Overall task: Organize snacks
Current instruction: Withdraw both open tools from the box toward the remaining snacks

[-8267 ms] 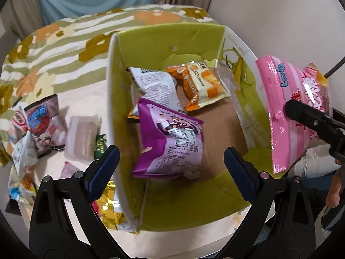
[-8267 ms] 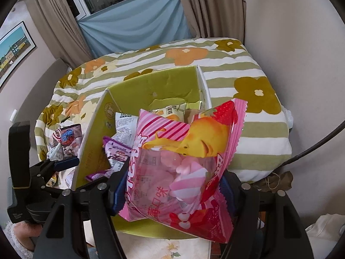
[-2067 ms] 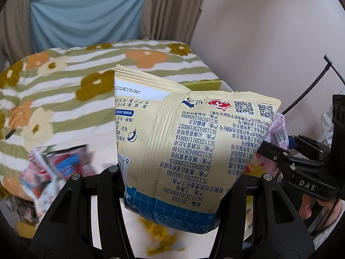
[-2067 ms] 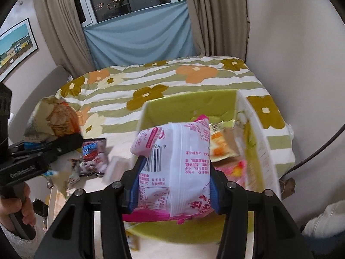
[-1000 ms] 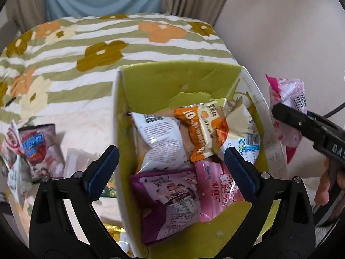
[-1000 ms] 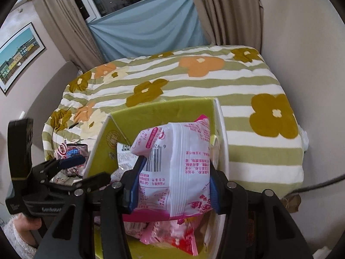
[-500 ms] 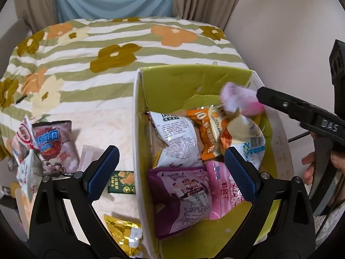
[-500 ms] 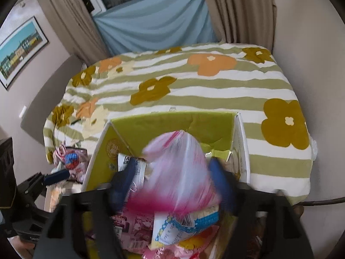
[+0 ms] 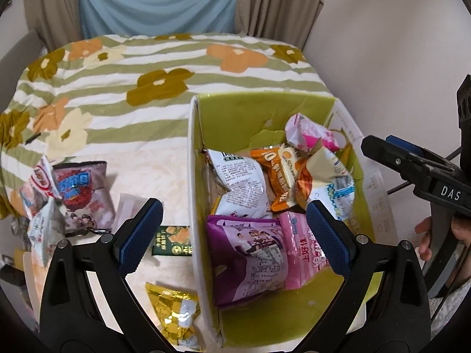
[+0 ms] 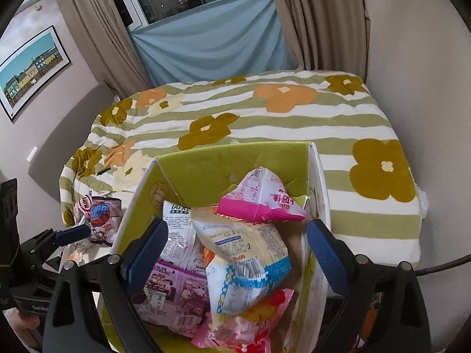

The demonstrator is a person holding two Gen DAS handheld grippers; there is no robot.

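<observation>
While both claws hung above the green box (image 9: 235, 108), neither held anything: the left claw (image 9: 232, 235) stood spread wide with its blue pads apart, and the right claw (image 10: 235, 250) was likewise spread, nothing between its pads. Inside the box lay a pile of snacks — a pink-and-white bag (image 10: 262, 197) on top toward the far right corner, resting on a cream bag with blue checks (image 10: 244, 259); an orange packet (image 9: 279, 173) and a white printed bag (image 9: 241, 188) near the middle; a purple bag (image 9: 250, 253) and a pink bag (image 9: 303, 250) at the near end. Outside, left of the box wall — a small dark-green packet (image 9: 172, 239) just beside it, a gold packet (image 9: 173, 309) nearer the camera, and a dark bag with cartoon print (image 9: 82, 197) farther left. The striped flower bedspread (image 10: 265, 111) lay beyond the box.
</observation>
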